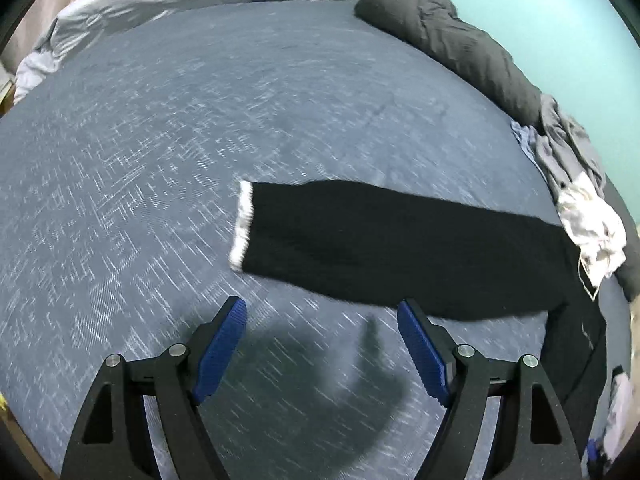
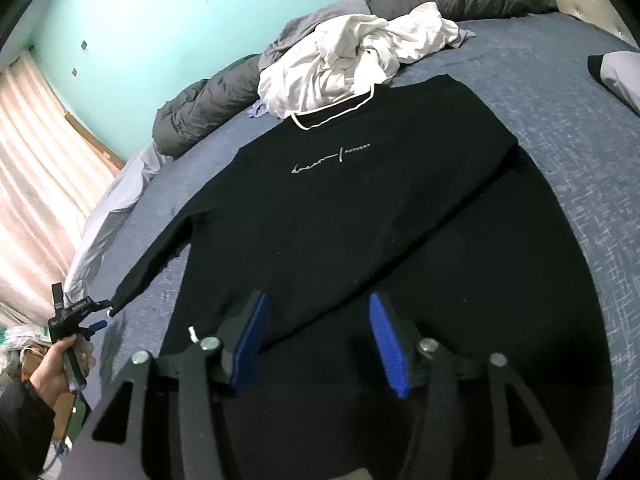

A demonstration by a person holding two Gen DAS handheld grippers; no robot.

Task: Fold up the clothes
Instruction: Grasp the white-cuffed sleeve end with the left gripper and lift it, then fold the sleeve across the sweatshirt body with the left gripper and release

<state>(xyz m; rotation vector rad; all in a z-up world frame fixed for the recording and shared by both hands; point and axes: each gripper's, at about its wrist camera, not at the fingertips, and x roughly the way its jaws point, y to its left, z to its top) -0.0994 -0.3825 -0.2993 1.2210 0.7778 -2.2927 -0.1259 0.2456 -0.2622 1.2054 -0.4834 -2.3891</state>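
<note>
black sweater [image 2: 320, 216], white-flecked blue bedspread [image 1: 200, 120]

Two low wrist views over the bed [image 1: 160, 140] — black sweater [image 2: 340, 208] shared

A sweatshirt [image 2: 340, 200] is lying flat on the bed [image 2: 580, 160], with crumpled clothes [image 2: 344, 52] lying just behind its collar.

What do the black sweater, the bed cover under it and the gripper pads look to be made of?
Black sweater: soft matte knit, probably cotton blend; it drapes flat, with a white ribbed cuff.
Bed cover: woven blue-grey fabric, judging by its pale crosshatch flecks.
Gripper pads: blue ridged rubber or plastic; hard to say which.
</note>
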